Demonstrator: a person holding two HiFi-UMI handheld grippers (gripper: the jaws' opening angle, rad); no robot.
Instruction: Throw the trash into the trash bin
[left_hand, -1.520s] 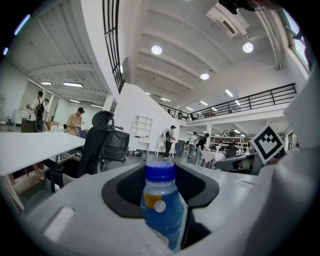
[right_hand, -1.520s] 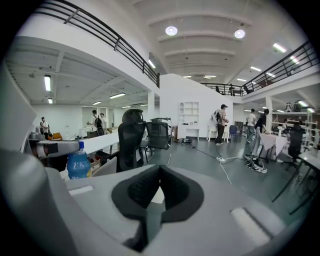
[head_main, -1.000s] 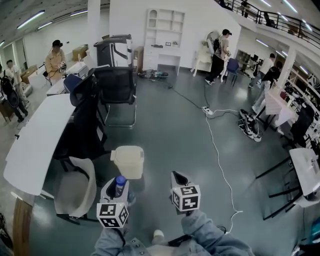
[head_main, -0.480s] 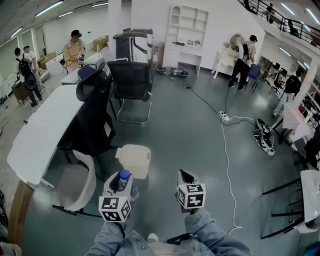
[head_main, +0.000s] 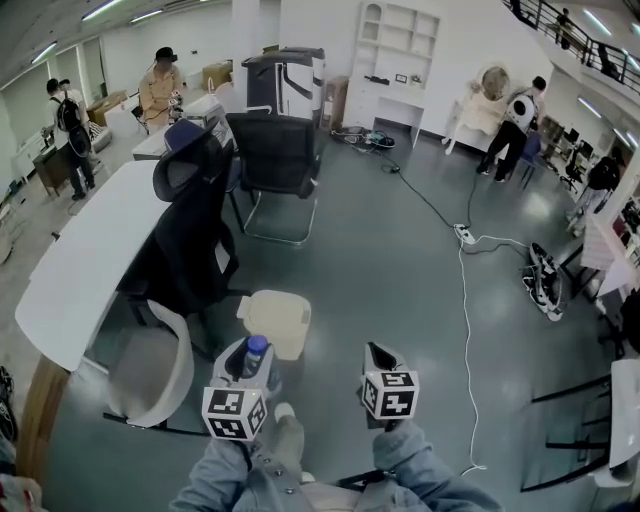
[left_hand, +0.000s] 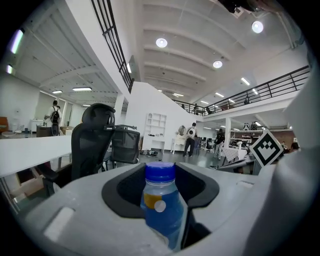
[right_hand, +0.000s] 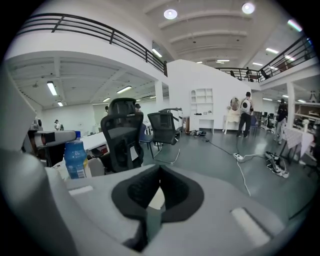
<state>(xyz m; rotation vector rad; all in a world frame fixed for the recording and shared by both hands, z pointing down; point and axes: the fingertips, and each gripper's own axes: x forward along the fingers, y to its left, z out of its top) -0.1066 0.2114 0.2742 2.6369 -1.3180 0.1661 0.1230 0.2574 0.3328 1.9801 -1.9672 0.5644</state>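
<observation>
A clear plastic bottle (head_main: 255, 350) with a blue cap and blue label stands upright between the jaws of my left gripper (head_main: 250, 364), which is shut on it. The left gripper view shows the bottle (left_hand: 162, 205) close up, held by its body. A cream trash bin (head_main: 276, 320) with its lid down sits on the floor just ahead of the bottle. My right gripper (head_main: 378, 356) hovers to the bin's right, shut and holding nothing. In the right gripper view its jaws meet at the front (right_hand: 159, 175), and the bottle (right_hand: 76, 160) shows at the left.
A beige shell chair (head_main: 150, 372) stands left of the bin, with a black office chair (head_main: 190, 240) and a long white desk (head_main: 80, 260) behind it. Another black chair (head_main: 275, 165) is farther back. A white cable (head_main: 466, 330) runs along the floor at the right. People stand far off.
The view has advanced across the floor, so the chairs and desk look nearer. Both grippers have shifted slightly right and the bottle is now close to the bin. A shoe now shows at the bottom.
</observation>
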